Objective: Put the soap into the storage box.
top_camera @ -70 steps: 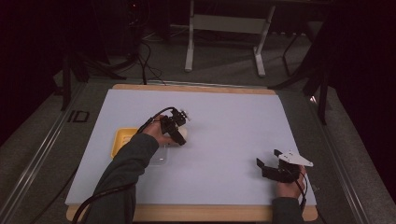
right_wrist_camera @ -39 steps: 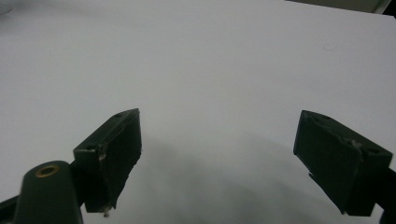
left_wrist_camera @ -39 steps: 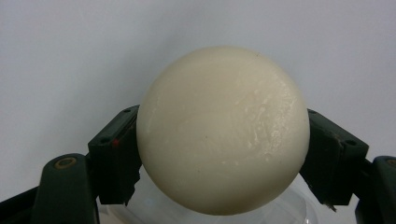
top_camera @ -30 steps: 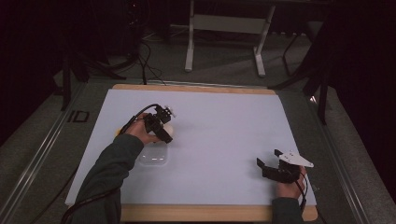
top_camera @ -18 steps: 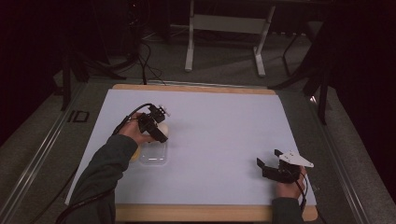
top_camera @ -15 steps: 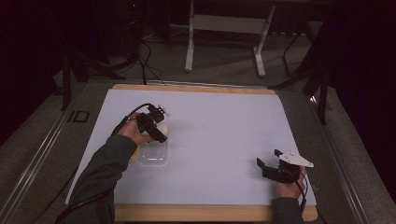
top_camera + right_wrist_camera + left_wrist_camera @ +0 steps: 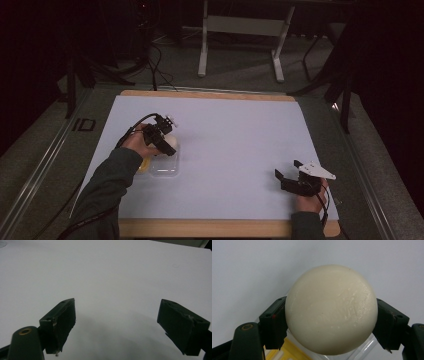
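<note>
White table (image 7: 240, 145) under dim light. Left gripper (image 7: 331, 322) clamps a cream ball (image 7: 331, 312) just above a clear container (image 7: 164, 167). Right gripper (image 7: 122, 322) rests wide open, holding nothing.

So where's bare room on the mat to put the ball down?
The whole middle of the mat is bare, from the clear container across to the right gripper, and so is the far strip toward the wooden edge. It is crowded only at the left, where the left gripper holds the ball over the container.
</note>
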